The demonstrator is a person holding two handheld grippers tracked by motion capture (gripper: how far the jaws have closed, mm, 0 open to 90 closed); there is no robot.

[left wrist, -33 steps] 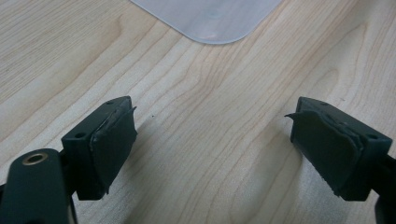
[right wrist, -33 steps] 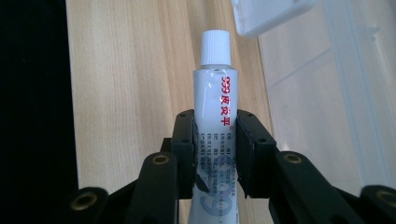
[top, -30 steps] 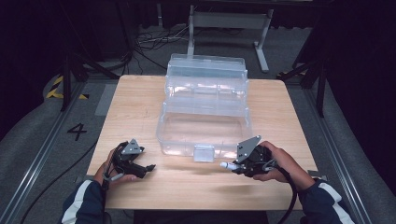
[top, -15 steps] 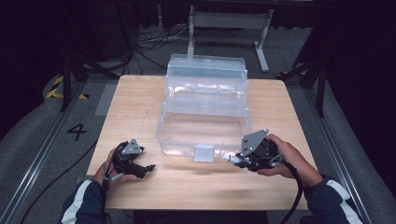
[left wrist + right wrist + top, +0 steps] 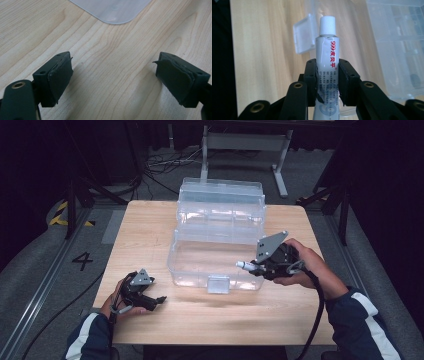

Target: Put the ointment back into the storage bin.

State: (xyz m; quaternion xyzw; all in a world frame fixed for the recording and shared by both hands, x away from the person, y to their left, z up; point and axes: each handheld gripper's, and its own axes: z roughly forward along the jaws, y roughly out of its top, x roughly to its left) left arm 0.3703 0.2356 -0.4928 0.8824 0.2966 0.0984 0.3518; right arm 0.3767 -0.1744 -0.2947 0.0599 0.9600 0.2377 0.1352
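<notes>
Tube (image 5: 327,50): smooth white cylinder with a ribbed cap and red print, pinched in the right gripper (image 5: 248,266) at the near right edge of the box.
Box (image 5: 220,240): clear hard plastic; contents hard to make out.
Left gripper (image 5: 113,77): jaws wide apart, holding nothing, over pale wood-grain table (image 5: 105,75); worn rubber pads (image 5: 60,77).

A lab or recording studio: a lone wooden surface (image 5: 150,220) stands on grey carpet (image 5: 40,255) marked with a number four (image 5: 82,260), with loose cables (image 5: 160,167), dark stands (image 5: 75,185) and black surroundings
</notes>
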